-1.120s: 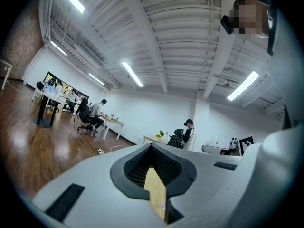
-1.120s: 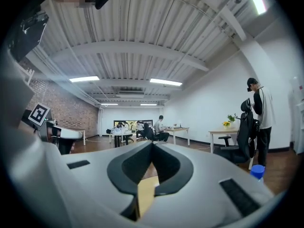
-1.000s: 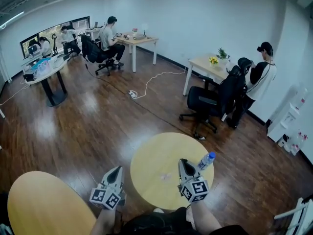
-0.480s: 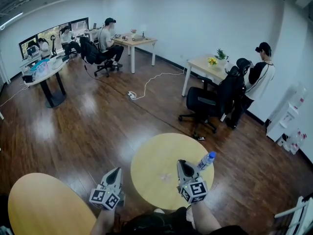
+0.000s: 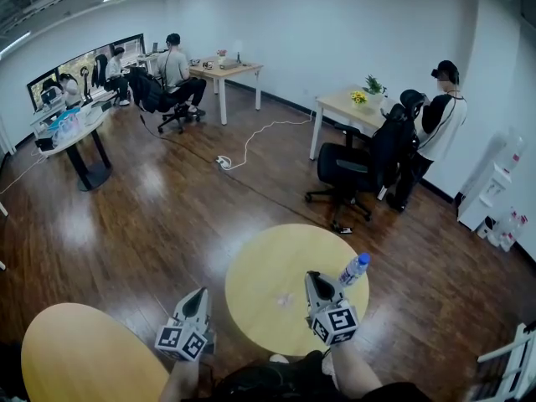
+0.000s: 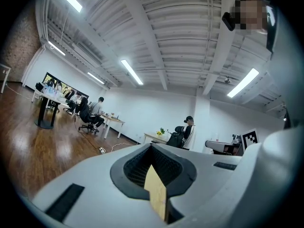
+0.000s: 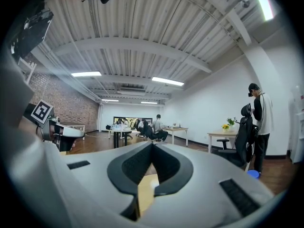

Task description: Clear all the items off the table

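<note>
Head view, taken from the left: a second round table [image 5: 75,354] fills the near-left corner. Next comes the left gripper [image 5: 199,296], held over the floor just off the near-left edge of the middle round table [image 5: 260,266]. Its jaws are pressed together with nothing between them, and the left gripper view shows only a sliver of yellow tabletop through the gap behind the closed tips. The right gripper [image 5: 313,278] hangs above the near-right part of that tabletop. Its jaws are also fully together and empty. Just to its right, at the table's right edge, stands the water bottle [image 5: 353,269], upright, clear with a blue cap, and apart from the gripper.

The bottle looks like the only item left to clear, so the step in hand is probably the approach to it and no grasp has begun. The next move calls for the right jaws to open wide enough for the bottle's body, then swing right and close around its middle. It stands close to the rim, so a nudge could tip it off.

The only print is the black-and-white square markers [image 5: 180,339] on the gripper cubes. The bottle's label is too small to read
</note>
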### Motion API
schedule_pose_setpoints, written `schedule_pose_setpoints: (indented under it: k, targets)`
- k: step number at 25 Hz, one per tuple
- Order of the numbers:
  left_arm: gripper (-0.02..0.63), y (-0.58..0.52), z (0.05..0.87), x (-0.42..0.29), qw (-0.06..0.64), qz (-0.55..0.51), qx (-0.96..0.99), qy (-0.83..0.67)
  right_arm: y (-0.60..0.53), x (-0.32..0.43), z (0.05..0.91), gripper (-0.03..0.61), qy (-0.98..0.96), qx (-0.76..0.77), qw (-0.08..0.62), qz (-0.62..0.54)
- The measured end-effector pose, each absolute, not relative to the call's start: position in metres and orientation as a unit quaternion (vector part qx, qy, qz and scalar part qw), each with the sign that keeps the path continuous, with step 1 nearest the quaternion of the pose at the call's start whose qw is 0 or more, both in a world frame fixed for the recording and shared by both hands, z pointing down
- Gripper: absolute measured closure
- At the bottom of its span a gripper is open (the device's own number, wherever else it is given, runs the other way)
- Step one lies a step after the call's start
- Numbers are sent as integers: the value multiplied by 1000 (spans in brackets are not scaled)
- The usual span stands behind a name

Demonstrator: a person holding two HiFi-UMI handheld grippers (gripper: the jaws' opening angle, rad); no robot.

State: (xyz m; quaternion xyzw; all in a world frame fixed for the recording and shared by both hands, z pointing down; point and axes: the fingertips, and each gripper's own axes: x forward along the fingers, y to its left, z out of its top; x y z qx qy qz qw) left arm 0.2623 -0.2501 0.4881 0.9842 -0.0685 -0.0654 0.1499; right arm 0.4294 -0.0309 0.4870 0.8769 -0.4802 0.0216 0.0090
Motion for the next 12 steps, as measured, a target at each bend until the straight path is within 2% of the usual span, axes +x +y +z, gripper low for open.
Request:
schedule_pose_setpoints:
  k: [12]
  targets:
    - [614, -236, 494, 255, 139, -37, 987, -68, -16, 427, 503, 577, -472, 880, 21, 55]
